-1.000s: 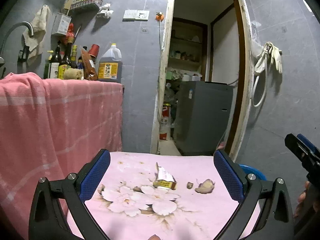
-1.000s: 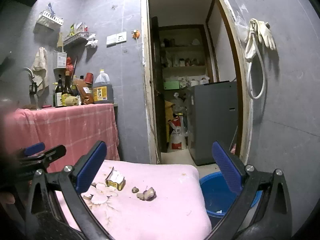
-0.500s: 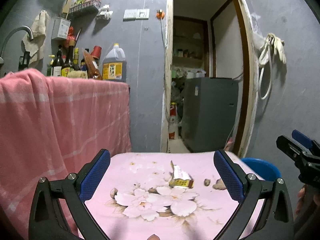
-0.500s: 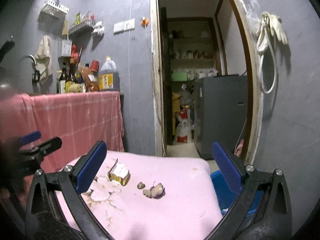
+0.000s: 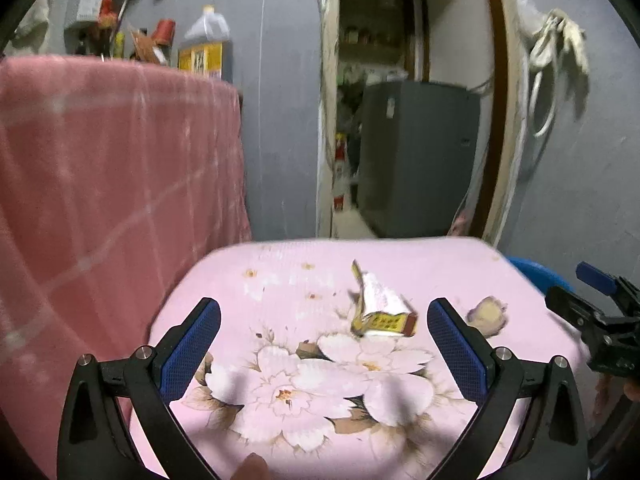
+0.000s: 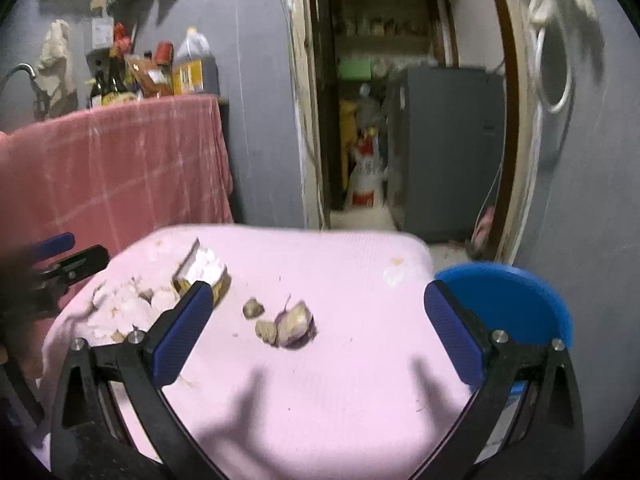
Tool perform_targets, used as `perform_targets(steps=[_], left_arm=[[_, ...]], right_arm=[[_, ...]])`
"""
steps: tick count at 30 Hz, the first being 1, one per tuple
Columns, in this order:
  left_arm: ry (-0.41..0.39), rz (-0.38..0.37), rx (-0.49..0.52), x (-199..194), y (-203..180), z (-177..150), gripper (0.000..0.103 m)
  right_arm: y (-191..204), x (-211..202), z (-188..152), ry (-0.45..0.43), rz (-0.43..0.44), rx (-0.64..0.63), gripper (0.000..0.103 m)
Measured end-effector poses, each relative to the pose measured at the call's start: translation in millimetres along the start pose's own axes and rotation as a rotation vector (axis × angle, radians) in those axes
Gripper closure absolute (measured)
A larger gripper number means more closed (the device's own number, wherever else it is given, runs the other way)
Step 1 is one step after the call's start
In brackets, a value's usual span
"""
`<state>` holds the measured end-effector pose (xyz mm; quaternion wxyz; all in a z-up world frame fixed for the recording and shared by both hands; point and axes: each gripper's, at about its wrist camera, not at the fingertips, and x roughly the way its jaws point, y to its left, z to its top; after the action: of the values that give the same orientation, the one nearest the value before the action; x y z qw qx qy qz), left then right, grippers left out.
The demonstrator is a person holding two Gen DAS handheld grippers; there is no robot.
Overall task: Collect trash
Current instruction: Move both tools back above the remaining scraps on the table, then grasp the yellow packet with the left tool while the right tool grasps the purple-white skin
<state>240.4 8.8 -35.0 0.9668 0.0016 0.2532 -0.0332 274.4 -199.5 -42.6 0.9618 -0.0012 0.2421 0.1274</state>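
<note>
A crumpled yellow and white carton (image 5: 380, 308) lies on the pink flowered cloth (image 5: 280, 392), just ahead of my open left gripper (image 5: 324, 340). A garlic skin (image 5: 486, 314) lies to its right. In the right wrist view the carton (image 6: 202, 270) is at the left and several garlic scraps (image 6: 286, 320) lie ahead of my open, empty right gripper (image 6: 320, 328). A blue bin (image 6: 508, 300) stands off the cloth's right edge. Each gripper shows in the other's view, the right (image 5: 592, 308) and the left (image 6: 60, 260).
A taller counter under a pink checked cloth (image 5: 100, 160) stands at the left, with bottles and an oil jug (image 5: 204, 48) on it. A doorway (image 5: 404, 100) with a grey appliance (image 5: 416, 156) lies straight ahead. Gloves and a hose hang on the right wall (image 5: 556, 56).
Both grippers have moved forward and down toward the cloth; the carton and scraps now look larger and closer. Both stay open and empty.
</note>
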Motion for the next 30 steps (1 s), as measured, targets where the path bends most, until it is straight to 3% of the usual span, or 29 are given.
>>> perform_targets(steps=[9,16,20,22,26,30], left_arm=[[0.143,-0.029,-0.052,46.8,7.0,3.4,0.004],[0.276,-0.147,-0.077,81.9,4.7,5.7,0.046],[0.315,-0.210,-0.108,96.0,3.5,9.7,0.052],[0.325,-0.218,-0.114,101.0,2.4,13.0,0.060],[0.347,-0.239,-0.116,106.6,-0.6,16.7,0.069],[0.351,-0.247,-0.112,105.1,-4.8,16.6,0.073]], right_arm=[[-4.3,30.8,-8.6,0.122,0.028,0.018,0.004],[-5.1,56.2,-8.9,0.217,0.082,0.007,0.031],[-8.0,71.2,-7.4,0.271,0.085,0.011,0.048],[-6.7,76.2,-8.0,0.292,0.085,0.004,0.056],[-3.2,78.3,-9.0,0.307,0.096,-0.014,0.063],[-2.1,82.5,-8.8,0.333,0.118,-0.019,0.064]])
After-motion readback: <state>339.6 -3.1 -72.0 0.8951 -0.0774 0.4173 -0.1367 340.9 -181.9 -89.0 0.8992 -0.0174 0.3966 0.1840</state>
